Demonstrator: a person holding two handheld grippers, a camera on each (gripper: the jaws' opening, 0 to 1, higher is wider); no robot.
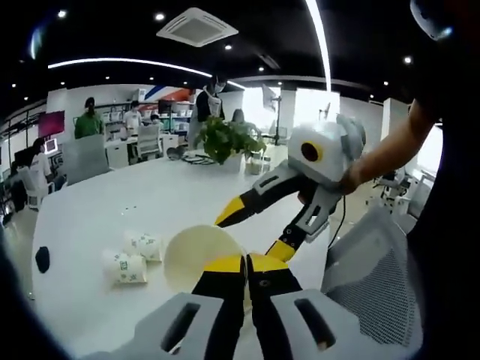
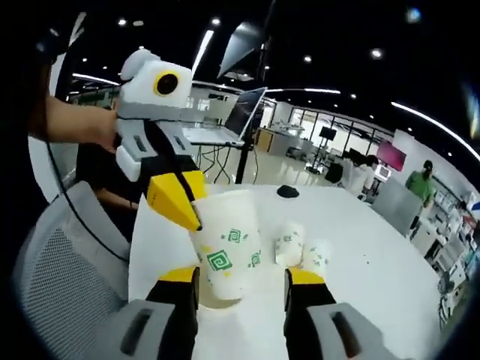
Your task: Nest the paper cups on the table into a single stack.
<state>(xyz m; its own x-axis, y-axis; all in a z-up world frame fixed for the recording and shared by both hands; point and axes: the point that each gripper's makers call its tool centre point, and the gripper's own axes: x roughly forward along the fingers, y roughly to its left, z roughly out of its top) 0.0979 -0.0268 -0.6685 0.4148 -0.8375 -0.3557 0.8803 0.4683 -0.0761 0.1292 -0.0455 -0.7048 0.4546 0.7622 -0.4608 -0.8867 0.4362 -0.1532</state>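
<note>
My left gripper (image 1: 246, 264) is shut on the rim of a white paper cup (image 1: 196, 256) with green marks, held above the white table (image 1: 112, 202) with its open mouth toward that camera. In the right gripper view the same cup (image 2: 229, 251) hangs upright from the left gripper (image 2: 193, 217). My right gripper (image 2: 241, 276) stands open, one jaw on each side of the cup's lower body. It enters the left gripper view from the right (image 1: 255, 232). Two more cups (image 1: 133, 257) lie on their sides on the table, close together (image 2: 301, 249).
A small black object (image 2: 287, 192) lies farther out on the table (image 2: 352, 247). A grey mesh chair (image 1: 375, 262) stands at the table's near edge. A potted plant (image 1: 225, 139) sits at the far end, with people and desks behind it.
</note>
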